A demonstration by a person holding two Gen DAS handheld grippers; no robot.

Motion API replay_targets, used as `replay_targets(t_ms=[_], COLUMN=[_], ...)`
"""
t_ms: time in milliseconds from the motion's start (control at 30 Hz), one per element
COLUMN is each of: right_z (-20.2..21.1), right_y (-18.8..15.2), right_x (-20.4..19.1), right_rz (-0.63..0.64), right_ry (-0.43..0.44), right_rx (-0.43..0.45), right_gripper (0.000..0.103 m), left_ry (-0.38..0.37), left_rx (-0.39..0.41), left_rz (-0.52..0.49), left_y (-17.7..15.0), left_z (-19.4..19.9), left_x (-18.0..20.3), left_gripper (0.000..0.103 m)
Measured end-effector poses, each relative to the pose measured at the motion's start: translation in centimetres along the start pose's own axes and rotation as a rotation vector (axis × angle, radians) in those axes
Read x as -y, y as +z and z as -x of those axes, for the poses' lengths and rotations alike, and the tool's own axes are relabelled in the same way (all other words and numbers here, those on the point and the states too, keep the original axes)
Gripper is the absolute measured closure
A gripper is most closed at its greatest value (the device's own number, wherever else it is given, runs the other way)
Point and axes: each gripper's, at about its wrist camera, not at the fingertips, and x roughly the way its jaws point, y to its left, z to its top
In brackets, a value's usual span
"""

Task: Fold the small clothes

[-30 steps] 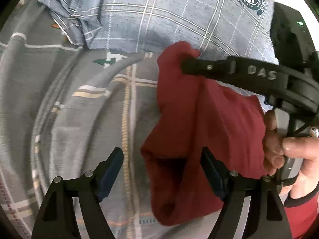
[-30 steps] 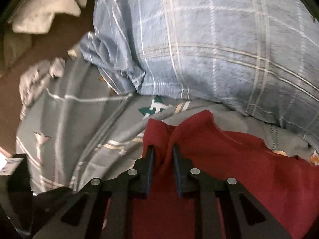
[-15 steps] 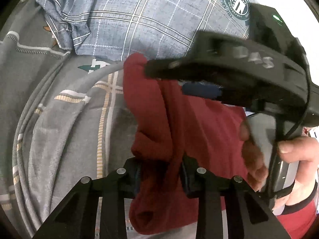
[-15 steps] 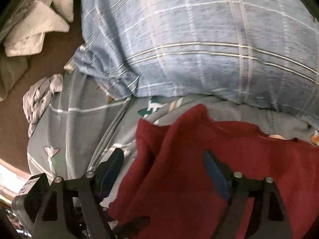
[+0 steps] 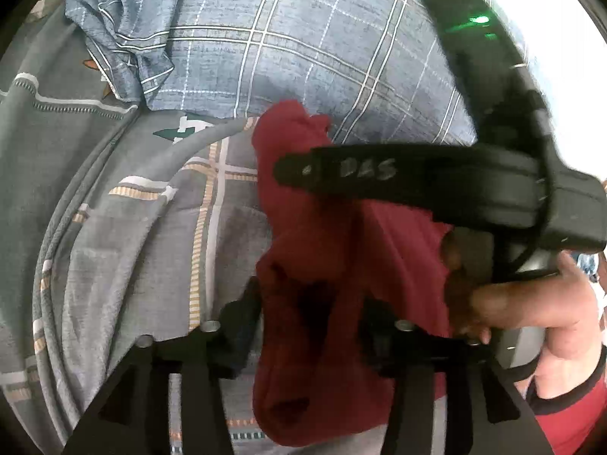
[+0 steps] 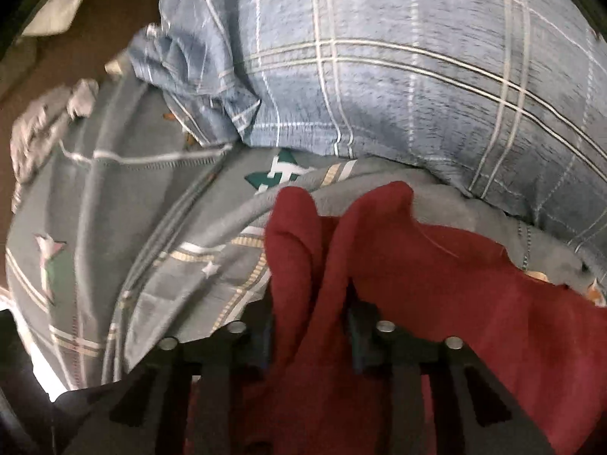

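1. Gripping is seen at both ends: the left gripper [image 5: 309,314] is clamped on a bunch of the red garment [image 5: 341,250], and the right gripper [image 6: 309,326] is closed on another bunched edge of it [image 6: 436,284].
2. The garment is held up between the two tools, just above the grey patterned bedsheet [image 5: 132,235]; part of it hangs below the left fingers.
3. In the left view, the right gripper [image 5: 379,172] is seen crossing the cloth's upper part, held by the right hand [image 5: 531,303].
4. For a clean fold, both pinches should be kept firm, the cloth drawn taut and level, then laid flat before either grip is loosened. Bunched fabric is likely to crease, so a shake-out is advised.
5. Further back, a blue plaid pillow [image 6: 398,57] is resting on the sheet.
6. No containers are visible.
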Motion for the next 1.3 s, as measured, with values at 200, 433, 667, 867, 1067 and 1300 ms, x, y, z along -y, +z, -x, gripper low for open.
replay_targets(t_ms=[200,433,667,867,1067,1300], right_z=[1.7,5.9,14.1,19.0,19.6,18.6], right_y=[-1.0,-0.9,-2.5,-6.5,-9.7,-12.7], right_x=[1.0,3.8,8.4,14.1,19.1,23.0], right_rz=[-0.046,-0.099,-0.137,-0.225,-0.318,-0.384], right_ry=[0.07,0.138,0.122,0.053,-0.005,-0.036], right_rx=[0.04,0.104,0.224,0.267,0.258,0.238], right_gripper=[0.081,0.084,0.084,0.085,0.086,0.086], left_ry=[0.004,-0.075,-0.128,-0.161,-0.176,-0.151], left_rx=[-0.011,0.049,0.048,0.005,-0.064,-0.126], left_rz=[0.003,-0.069,-0.203,-0.291,-0.327,-0.344], left_y=[-0.2,0.7,1.4,0.8,-0.3,-1.1], left_z=[-0.5,2.7,3.5,1.0,-2.9,-7.9], left_x=[0.8,5.8,14.4,20.1,23.6,25.4], left_gripper=[0.067,0.081,0.081,0.081,0.081,0.08])
